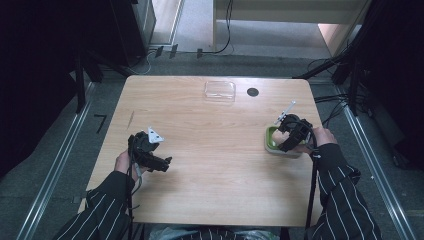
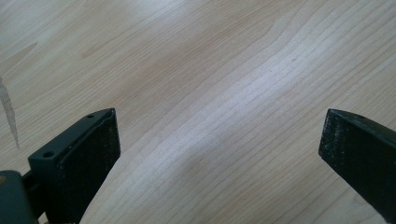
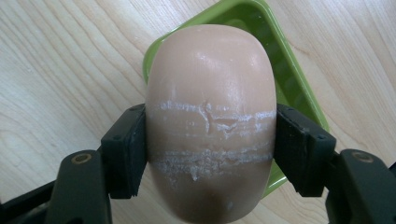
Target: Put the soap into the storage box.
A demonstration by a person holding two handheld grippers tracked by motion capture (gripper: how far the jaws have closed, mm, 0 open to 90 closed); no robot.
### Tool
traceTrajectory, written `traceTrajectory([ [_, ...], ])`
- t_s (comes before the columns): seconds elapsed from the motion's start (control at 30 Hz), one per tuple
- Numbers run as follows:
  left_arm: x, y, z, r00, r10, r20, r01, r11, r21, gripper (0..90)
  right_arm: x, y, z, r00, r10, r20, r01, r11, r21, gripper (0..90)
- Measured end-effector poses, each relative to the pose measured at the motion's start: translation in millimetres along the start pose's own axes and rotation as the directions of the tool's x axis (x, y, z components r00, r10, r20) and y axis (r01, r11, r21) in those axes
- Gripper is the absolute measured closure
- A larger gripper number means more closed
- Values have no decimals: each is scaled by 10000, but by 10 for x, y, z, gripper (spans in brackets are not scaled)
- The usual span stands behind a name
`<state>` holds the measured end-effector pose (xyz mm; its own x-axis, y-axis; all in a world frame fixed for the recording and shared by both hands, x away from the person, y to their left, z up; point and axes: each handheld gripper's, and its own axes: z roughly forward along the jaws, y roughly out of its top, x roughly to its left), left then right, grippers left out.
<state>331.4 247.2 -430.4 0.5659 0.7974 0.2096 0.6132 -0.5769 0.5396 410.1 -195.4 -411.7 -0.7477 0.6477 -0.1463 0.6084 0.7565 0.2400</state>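
A pale pink bar of soap [image 3: 210,121], scuffed with white scratch lines, sits clamped between the two black jaws of my right gripper [image 3: 210,149]. Under and behind it lies a green soap dish [image 3: 299,93]. From above, that right gripper [image 1: 292,136] hovers over the green soap dish [image 1: 272,142] at the table's right side. My left gripper [image 1: 159,162] rests at the left of the table, its jaws wide apart over bare wood with nothing between them [image 2: 219,154].
A clear plastic lid or box [image 1: 220,90] lies at the far middle of the wooden table [image 1: 210,150], with a small black disc [image 1: 253,92] beside it. Cables run on the floor behind the table. Striped sleeves enter from the bottom.
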Motion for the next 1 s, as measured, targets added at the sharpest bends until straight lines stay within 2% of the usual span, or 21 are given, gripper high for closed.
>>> traceTrajectory([
  [0.3, 3, 1, 4, 10000, -2, -27, 2, 10000, 45, 0, -84, 0, 34, 10000, -90, -35, 90, 10000, -32, 335],
  [0.37, 3, 1, 5, 10000, -1, -24, 1, 10000, 53, 0, -95, 1, 40, 10000, 8, -36, -8, 10000, -24, 335],
  [0.4, 4, 1, 6, 10000, 5, -29, -5, 10000, 56, 0, -129, 3, 58, 9999, -133, -72, 132, 9999, -94, 335],
  [0.47, 6, 1, 10, 10000, 22, -19, -21, 10000, 62, 0, -150, 7, 82, 9998, -113, -149, 112, 9999, -89, 335],
  [0.7, 7, -3, 12, 10000, 1, -27, -1, 10000, 58, 0, -183, 41, 185, 9987, -473, -207, 471, 9989, -76, 335],
  [1.0, 14, -8, 18, 10000, -56, -4, 56, 10000, 76, 0, -246, 40, 274, 9974, -634, -343, 633, 9980, -63, 335],
])
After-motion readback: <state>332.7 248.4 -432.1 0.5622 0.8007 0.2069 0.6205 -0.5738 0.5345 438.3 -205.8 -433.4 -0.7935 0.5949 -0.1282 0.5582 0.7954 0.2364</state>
